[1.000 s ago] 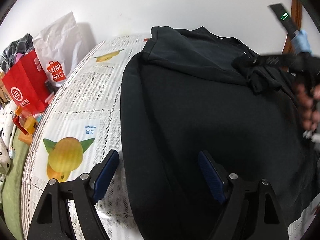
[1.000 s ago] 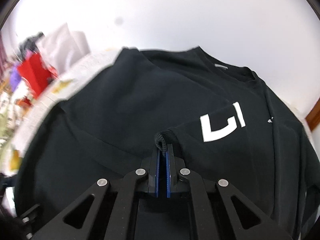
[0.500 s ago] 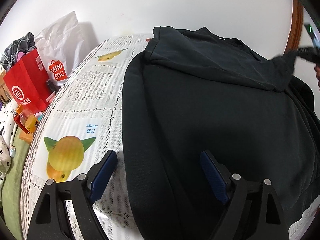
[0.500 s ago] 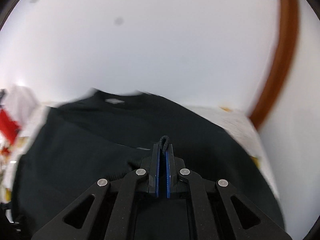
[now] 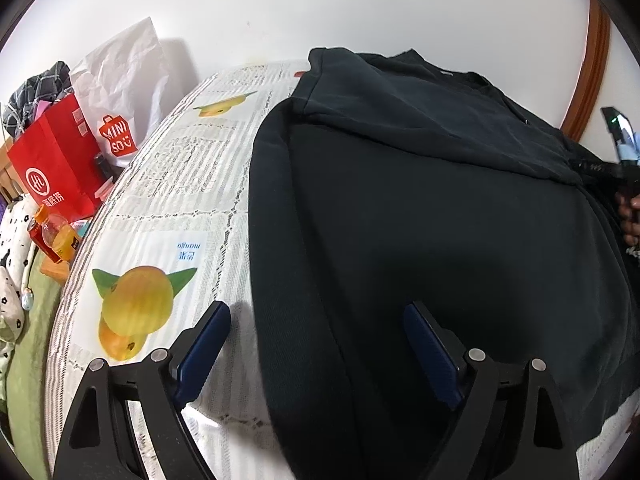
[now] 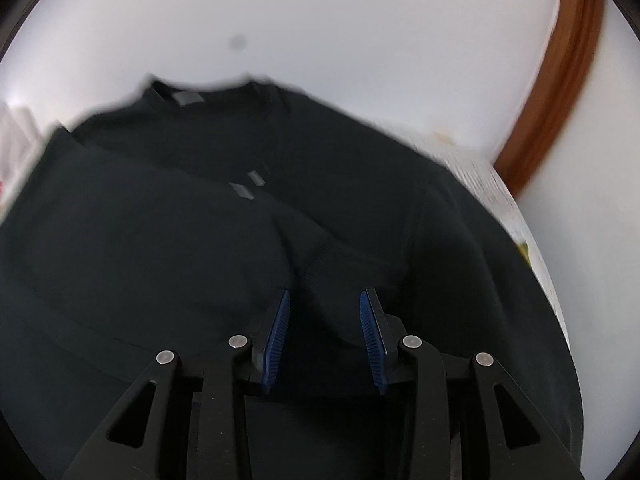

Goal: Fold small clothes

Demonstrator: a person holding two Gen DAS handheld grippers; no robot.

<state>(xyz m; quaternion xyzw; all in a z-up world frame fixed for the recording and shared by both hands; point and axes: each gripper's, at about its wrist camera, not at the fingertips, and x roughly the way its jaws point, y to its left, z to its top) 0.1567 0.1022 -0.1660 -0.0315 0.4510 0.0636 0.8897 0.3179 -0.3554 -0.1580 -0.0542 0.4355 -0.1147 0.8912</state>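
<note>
Black fabric fills most of both views: a dark sweatshirt (image 5: 420, 220) lies spread across a table covered with a white lace-patterned cloth (image 5: 180, 184) printed with yellow mangoes. One sleeve is folded across the chest toward my right side, its cuff lying just ahead of my right gripper (image 6: 324, 320). My right gripper hangs low over that folded sleeve with its blue-padded fingers (image 6: 370, 336) parted and nothing between them; whether the pads touch the fabric I cannot tell, and this view is blurred. My left gripper (image 5: 316, 344) is spread wide at the near left edge of the sweatshirt, one finger (image 5: 202, 344) over the bare tablecloth just beside the garment's side, the other over the black body; it grips nothing. At the far right of the left view, the other gripper's body with a small green light (image 5: 618, 128) shows beside the sleeve end. Left of the table stand a red paper bag (image 5: 56, 160) and a white Miniso bag (image 5: 120, 92), with an orange bottle (image 5: 56, 236) below them. A brown wooden frame (image 6: 560, 80) runs along the white wall behind.
</note>
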